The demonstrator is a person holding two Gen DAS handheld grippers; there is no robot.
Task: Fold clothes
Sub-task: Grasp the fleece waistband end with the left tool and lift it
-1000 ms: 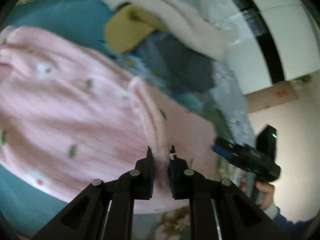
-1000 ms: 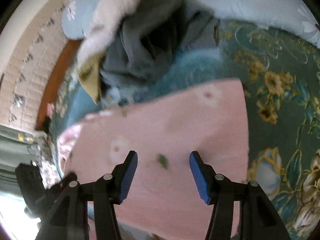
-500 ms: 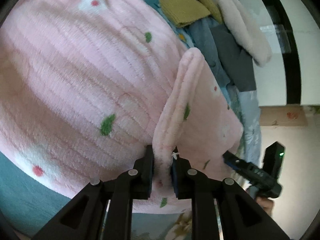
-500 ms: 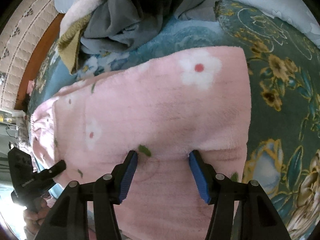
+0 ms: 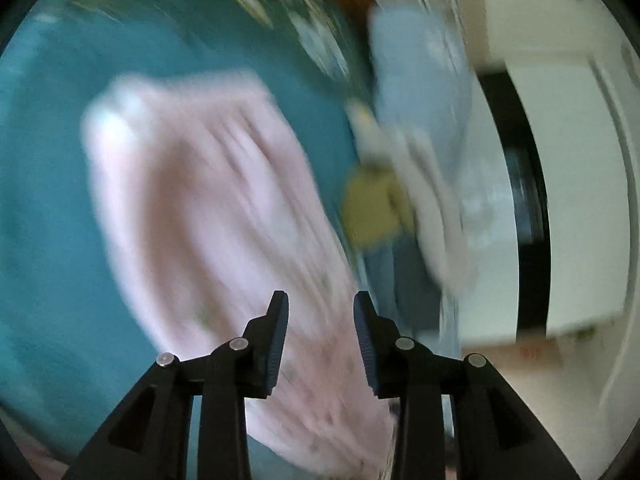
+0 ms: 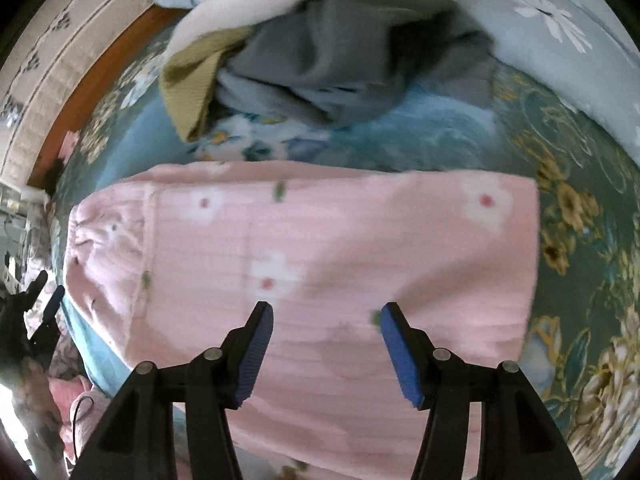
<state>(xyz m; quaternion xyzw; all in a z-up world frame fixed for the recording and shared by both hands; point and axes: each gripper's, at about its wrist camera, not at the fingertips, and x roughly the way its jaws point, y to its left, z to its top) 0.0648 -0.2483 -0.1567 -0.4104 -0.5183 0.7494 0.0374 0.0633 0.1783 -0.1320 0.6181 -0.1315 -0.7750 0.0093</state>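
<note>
A: What has changed?
B: The fold held a moment ago was released; left tool (image 5: pixel 320 334) jaws opening, nothing gripped. Right tool (image 6: pixel 326 354) half-spread, empty.
A: Garment?
B: Pink fleece flowered garment (image 6: pixel 320 264) lies folded below both tools on the teal floral bed (image 6: pixel 580 248); unfolded clothes pile (image 6: pixel 320 52) beyond.

One pink garment (image 6: pixel 320 248), one clothes pile (image 6: pixel 320 52), two claws.

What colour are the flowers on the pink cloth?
White with red centres, clearest in the right wrist view.
</note>
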